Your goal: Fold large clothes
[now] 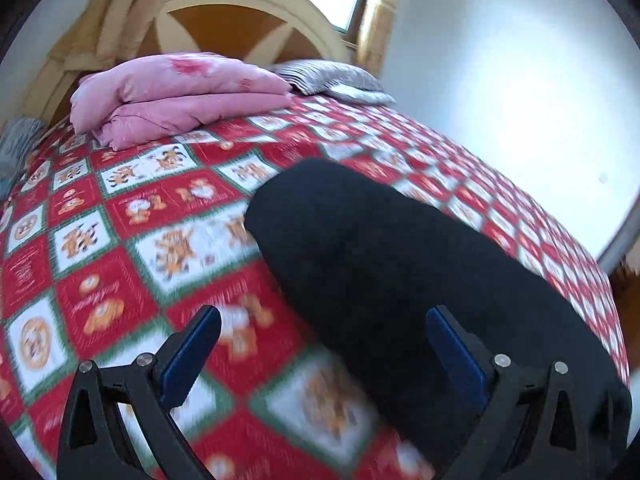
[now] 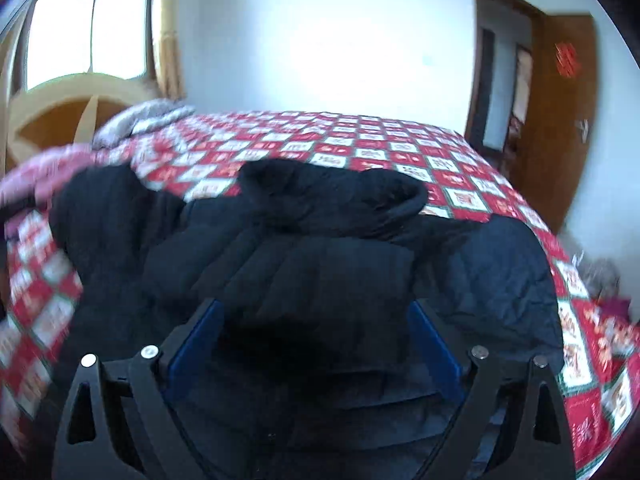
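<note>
Left claw (image 1: 324,344), fingers apart and empty: black coat (image 1: 400,280) lies ahead and to its right on the bed (image 1: 120,220), long axis running away. Right claw (image 2: 314,340), fingers apart, unclamped: coat beneath and ahead, nearer this hand; open bedspread beyond.

White wall (image 2: 320,40), bright window (image 2: 88,28), wooden door (image 2: 568,120)

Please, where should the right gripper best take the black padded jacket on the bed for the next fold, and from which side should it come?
Probably the jacket's right edge, where the inner lining lies flat and exposed on the bedspread. The right gripper, open above the padded middle, could come in from the right, low along the bed; the bunched hood looks too thick to pinch.
</note>
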### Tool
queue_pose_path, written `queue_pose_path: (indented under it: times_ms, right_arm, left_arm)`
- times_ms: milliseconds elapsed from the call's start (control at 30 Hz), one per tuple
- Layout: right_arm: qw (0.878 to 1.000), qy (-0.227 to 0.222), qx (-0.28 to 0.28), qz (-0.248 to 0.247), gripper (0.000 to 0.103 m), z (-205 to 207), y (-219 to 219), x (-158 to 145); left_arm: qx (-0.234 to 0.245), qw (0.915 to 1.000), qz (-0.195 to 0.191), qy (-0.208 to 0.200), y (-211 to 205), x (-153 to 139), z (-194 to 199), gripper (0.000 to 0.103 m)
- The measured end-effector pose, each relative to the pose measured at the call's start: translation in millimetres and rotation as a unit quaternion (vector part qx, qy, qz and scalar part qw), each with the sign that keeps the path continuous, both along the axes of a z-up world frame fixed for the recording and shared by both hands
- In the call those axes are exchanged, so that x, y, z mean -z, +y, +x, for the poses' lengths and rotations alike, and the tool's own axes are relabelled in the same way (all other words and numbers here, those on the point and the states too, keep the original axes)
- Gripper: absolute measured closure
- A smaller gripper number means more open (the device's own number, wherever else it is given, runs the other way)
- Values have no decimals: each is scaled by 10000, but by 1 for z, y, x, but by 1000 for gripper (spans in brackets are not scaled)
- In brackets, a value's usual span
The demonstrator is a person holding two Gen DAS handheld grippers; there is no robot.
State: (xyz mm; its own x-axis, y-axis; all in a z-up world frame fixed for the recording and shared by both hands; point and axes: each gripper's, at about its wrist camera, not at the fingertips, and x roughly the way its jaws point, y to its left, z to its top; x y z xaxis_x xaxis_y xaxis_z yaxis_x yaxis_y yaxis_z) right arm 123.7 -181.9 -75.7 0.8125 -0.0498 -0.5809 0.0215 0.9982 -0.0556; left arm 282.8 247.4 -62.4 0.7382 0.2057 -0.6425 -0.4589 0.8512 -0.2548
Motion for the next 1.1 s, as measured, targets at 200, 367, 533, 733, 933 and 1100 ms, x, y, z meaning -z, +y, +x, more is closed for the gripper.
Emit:
queue_pose_path:
  times_ms: [200, 367, 533, 733, 933, 1100]
  right_arm:
    - [9990, 418, 165, -2, 7, 13, -10, 25]
    - [9982, 562, 166, -110, 7, 15, -8, 31]
    - [9975, 673, 149, -128, 6, 18, -7, 35]
    - [9973, 717, 164, -90, 6, 20, -8, 38]
    - [9977, 647, 182, -3, 7, 18, -10, 37]
    - [9978, 629, 195, 84, 7, 17, -13, 36]
  left_arm:
    - [-373, 9860, -1546, 506, 24, 58, 35, 1]
    - [-709, 9811, -1798, -74, 25, 63, 26, 1]
    - [-339, 9826, -1766, -455, 24, 63, 29, 69]
    - [-81, 9691, -2312, -853, 40, 63, 20, 88]
    - [8, 9720, -2151, -941, 40, 39, 7, 88]
    - [-6, 9808, -1770, -815, 41, 35, -11, 86]
